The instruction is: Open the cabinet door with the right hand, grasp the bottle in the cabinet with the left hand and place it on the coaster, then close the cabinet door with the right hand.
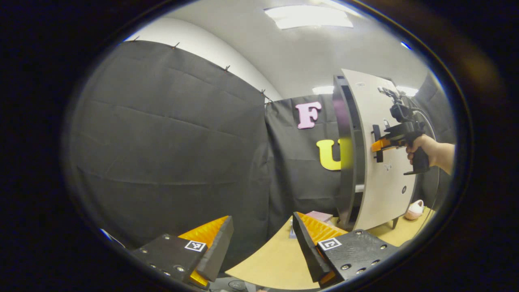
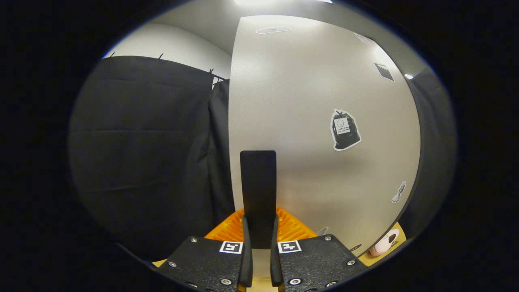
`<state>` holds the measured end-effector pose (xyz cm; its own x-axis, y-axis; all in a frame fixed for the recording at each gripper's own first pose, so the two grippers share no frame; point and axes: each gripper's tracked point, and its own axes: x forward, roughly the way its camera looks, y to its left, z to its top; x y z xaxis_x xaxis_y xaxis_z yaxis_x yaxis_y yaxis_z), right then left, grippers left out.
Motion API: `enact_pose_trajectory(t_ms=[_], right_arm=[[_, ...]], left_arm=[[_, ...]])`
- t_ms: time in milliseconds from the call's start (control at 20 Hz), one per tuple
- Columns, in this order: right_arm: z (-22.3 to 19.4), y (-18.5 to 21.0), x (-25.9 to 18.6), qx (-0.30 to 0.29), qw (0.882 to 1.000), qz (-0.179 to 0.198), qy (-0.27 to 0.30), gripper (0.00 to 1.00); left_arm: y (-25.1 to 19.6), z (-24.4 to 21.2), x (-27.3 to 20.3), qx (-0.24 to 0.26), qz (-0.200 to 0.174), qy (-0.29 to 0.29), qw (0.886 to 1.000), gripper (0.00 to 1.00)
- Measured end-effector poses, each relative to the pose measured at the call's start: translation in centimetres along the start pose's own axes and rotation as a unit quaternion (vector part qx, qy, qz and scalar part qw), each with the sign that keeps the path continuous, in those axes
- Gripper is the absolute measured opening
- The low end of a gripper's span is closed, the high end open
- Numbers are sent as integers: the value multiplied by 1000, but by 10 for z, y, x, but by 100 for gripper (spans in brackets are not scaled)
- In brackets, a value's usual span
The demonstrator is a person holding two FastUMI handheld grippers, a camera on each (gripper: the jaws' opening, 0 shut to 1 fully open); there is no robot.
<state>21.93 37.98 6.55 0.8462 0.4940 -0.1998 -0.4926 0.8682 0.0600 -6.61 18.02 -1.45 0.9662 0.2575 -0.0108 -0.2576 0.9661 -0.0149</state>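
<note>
The pale cabinet door (image 1: 385, 182) stands slightly ajar, with a dark gap (image 1: 352, 162) along its left edge. My right gripper (image 1: 379, 144), held by a hand (image 1: 423, 148), is shut on the door's black handle (image 1: 377, 140). In the right gripper view the same handle (image 2: 258, 182) runs upright between the two fingers of my right gripper (image 2: 259, 231), close against the door (image 2: 316, 121). My left gripper (image 1: 262, 227) hangs open and holds nothing, low over the table and well left of the cabinet. The inside of the cabinet is hidden.
The cabinet stands on a tan table (image 1: 275, 259). A flat pink item (image 1: 320, 215) lies by the cabinet's foot. A small pink-and-white object (image 1: 414, 209) (image 2: 385, 242) sits on the table to the cabinet's right. Black cloth walls close in the left and back.
</note>
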Motion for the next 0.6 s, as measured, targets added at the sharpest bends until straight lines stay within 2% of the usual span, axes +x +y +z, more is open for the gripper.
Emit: enact_pose_trajectory(t_ms=[150,200,250,600], right_arm=[[-1,-2,-2,1,1000,16,-1,17],[-1,-3,-5,0,1000,21,-2,17],[-2,-4,-7,-1,1000,26,0,17],[-7,-13,-13,0,999,54,-5,17]], left_arm=[[-21,5,-2,3,-14,-2,1000,89],[-28,8,-3,3,-19,-3,1000,84],[-35,9,-4,4,-23,-5,1000,89],[-83,15,-3,2,-58,-10,998,89]])
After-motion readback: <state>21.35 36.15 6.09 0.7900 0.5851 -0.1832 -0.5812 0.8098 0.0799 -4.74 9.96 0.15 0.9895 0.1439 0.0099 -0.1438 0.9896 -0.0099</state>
